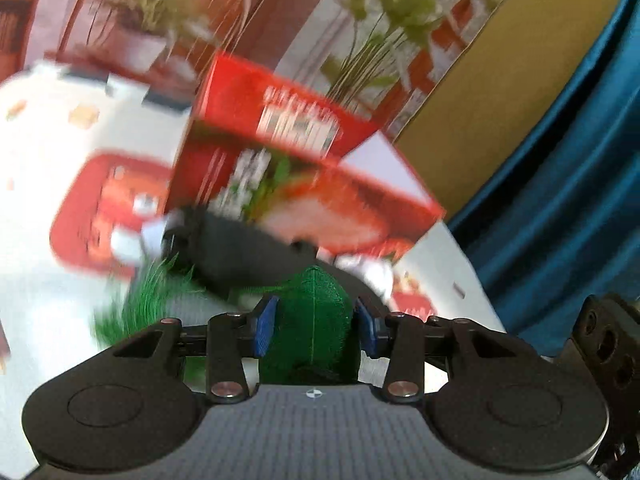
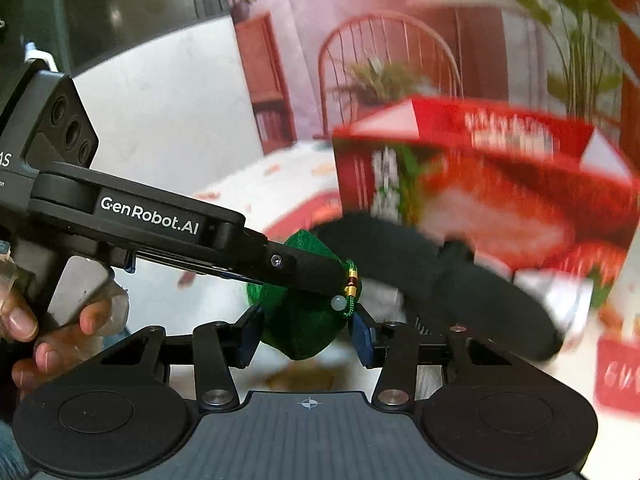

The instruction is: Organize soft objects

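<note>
Between blue pads of left hand-held gripper [image 1: 316,326]: pinched green woven fabric pouch [image 1: 312,320]. Right hand-held gripper [image 2: 306,334] spread around it. Mid-carry, seemingly; placing into red cardboard box [image 1: 304,168] probably next.

blur: red box [image 1: 296,168] print unreadable | black object [image 2: 432,276] smeared

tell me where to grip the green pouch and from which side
Grip the green pouch across its plump woven body, as the left tool does, from the end away from the beaded cord. The cord is thin and dangles; the body squashes between the pads.
</note>
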Tool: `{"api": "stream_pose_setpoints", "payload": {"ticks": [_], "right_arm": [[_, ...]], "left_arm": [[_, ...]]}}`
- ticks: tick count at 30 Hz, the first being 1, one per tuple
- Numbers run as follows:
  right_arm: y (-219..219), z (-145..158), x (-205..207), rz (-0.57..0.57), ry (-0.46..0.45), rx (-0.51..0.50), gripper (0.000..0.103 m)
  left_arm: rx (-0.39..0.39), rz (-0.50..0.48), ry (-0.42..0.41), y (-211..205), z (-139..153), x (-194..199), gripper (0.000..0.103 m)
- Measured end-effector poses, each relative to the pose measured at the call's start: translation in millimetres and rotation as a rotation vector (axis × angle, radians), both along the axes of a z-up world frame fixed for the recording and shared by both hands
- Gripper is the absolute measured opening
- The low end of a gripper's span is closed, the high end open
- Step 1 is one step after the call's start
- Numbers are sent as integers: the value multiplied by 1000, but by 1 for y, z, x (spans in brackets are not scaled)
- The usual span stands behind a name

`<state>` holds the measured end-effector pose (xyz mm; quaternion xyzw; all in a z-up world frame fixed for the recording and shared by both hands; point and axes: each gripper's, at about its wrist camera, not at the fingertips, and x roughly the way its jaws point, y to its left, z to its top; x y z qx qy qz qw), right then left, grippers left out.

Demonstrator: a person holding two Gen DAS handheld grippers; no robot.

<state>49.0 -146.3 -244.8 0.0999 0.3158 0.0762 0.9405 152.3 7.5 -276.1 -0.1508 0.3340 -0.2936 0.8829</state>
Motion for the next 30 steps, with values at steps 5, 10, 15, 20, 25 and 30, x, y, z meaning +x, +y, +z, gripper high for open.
{"api": "stream_pose_setpoints", "payload": {"ticks": [5, 10, 15, 20, 25, 30], "right_arm": [[-11, 47, 17, 11, -96, -60, 43], [-28, 97, 36, 11, -188, -107, 43], [-49, 136, 55, 13, -240, -148, 43], [-72, 168, 72, 8, -286, -206, 43], [-94, 186, 92, -2, -314, -240, 43], [-116, 195, 114, -8, -317, -247, 43]], "left_arm": [[-3, 8, -127, -7, 56, 11, 45], [-19, 5, -223, -13, 102, 23, 45], [-10, -2, -317, -32, 139, 31, 45], [3, -10, -394, -51, 169, 44, 45], [27, -12, -431, -67, 190, 65, 45], [56, -39, -444, -80, 207, 89, 45]]}}
